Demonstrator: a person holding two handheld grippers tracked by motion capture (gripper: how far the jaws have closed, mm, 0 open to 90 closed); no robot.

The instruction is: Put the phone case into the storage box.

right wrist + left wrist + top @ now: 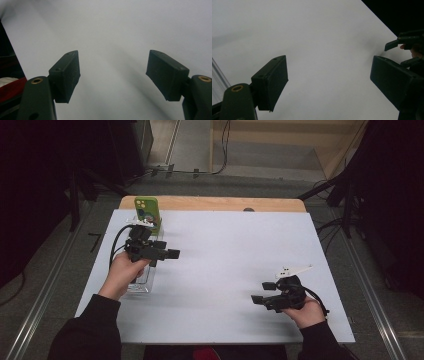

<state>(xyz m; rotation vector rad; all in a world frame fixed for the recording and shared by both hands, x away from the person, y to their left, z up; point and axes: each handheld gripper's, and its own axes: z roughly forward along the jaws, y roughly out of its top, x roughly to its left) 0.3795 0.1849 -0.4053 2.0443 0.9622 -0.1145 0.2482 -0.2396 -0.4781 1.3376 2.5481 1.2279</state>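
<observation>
High view: green phone (147, 212) upright in clear stand (142, 281).

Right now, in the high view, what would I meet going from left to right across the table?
Left hand with the left gripper, the green phone standing just beyond it → bare white table → right gripper → right hand.

A lab or studio: white table (225, 270) amid dark stands, floor cables (200, 170) (black surroundings).
</observation>
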